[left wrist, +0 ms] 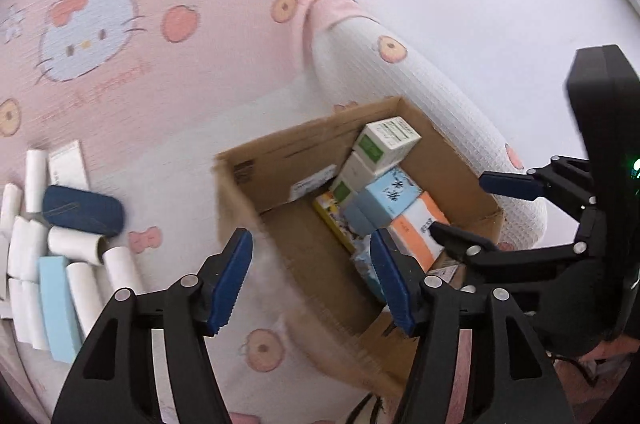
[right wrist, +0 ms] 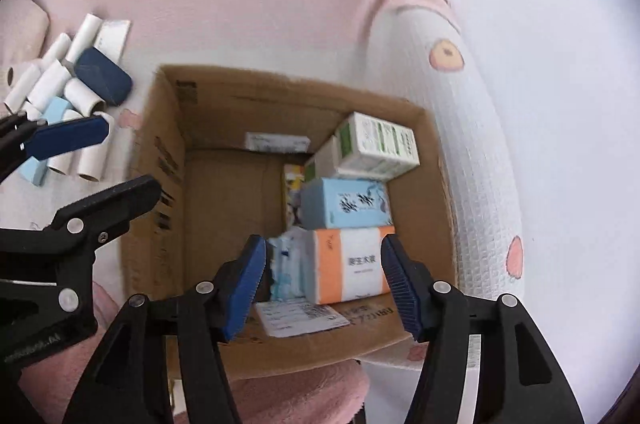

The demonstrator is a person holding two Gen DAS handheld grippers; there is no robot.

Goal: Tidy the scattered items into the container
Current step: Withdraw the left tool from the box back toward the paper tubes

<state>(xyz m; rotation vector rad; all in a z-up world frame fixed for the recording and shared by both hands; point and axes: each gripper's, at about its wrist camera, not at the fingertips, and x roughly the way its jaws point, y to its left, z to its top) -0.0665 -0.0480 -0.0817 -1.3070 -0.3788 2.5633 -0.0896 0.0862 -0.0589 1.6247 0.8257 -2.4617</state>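
Both the left gripper (left wrist: 310,280) and right gripper (right wrist: 324,288) hang wide apart, empty-jawed, over the cardboard box (right wrist: 208,112) at frame centre.

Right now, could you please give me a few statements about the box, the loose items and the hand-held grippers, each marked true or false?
1. The cardboard box already holds several packages. True.
2. The dark blue case lies inside the box. False: it lies outside, on the pile of white tubes.
3. The right hand-held gripper is clamped on the orange-and-white pack. False: its jaws are open and empty above the box.
4. The left hand-held gripper holds nothing. True.
5. A light blue pack lies beside the orange-and-white pack in the box. True.
6. The box stands on a bare wooden floor. False: it stands on a pink cartoon-cat cloth.
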